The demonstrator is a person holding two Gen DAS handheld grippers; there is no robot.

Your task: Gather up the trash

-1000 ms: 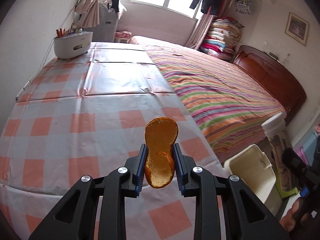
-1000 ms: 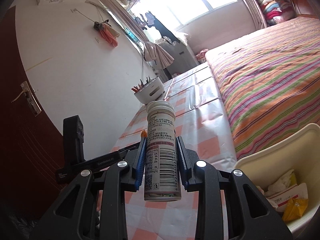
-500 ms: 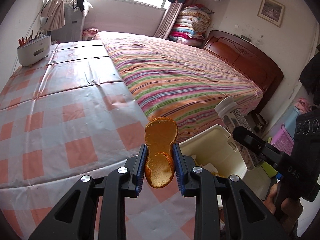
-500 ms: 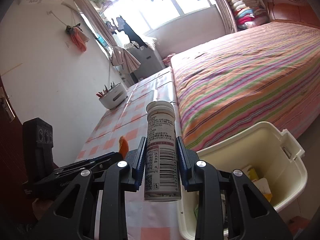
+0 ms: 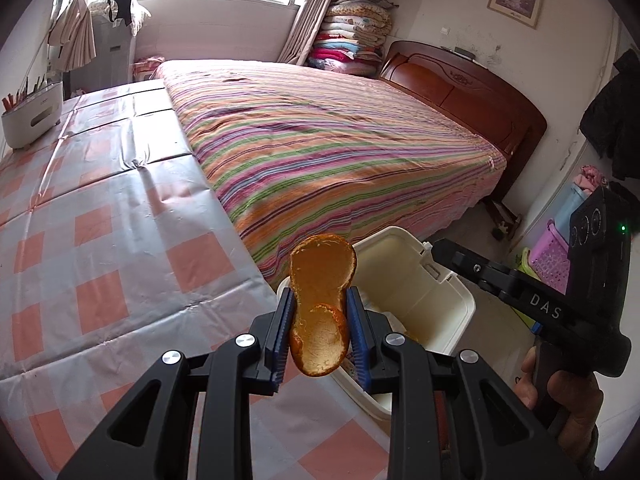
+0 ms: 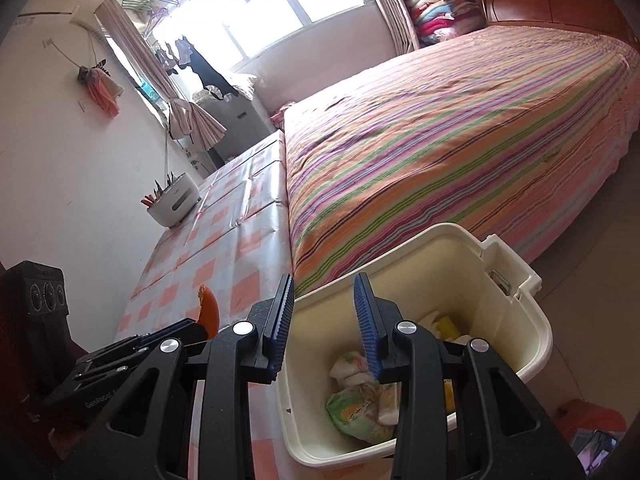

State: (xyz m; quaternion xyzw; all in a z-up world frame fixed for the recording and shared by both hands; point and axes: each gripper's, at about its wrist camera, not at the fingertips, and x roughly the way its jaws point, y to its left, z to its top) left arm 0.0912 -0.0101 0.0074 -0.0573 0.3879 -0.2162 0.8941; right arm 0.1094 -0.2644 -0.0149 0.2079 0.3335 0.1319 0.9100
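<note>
My left gripper [image 5: 319, 295] is shut on a curled piece of orange peel [image 5: 322, 272] and hangs over the table's edge, beside a cream trash bin [image 5: 420, 284]. My right gripper [image 6: 324, 290] hangs above the bin [image 6: 440, 272] with its jaws opening and nothing between them. Crumpled wrappers [image 6: 356, 404] and paper lie in the bin. In the right wrist view the peel [image 6: 210, 312] and the left gripper [image 6: 188, 326] show at lower left. In the left wrist view the right gripper [image 5: 440, 250] reaches over the bin, held by a hand [image 5: 560, 396].
A table with an orange-checked cloth [image 5: 100, 240] runs along the left, with a white holder of sticks [image 5: 32, 120] at its far end. A striped bed [image 5: 340, 140] lies beside the table. A purple basket [image 5: 552, 256] stands on the floor at right.
The white bottle that the right gripper held has left its jaws, which now stand apart over the bin. Both grippers have swung from the table toward the bin; the left still holds the peel.
</note>
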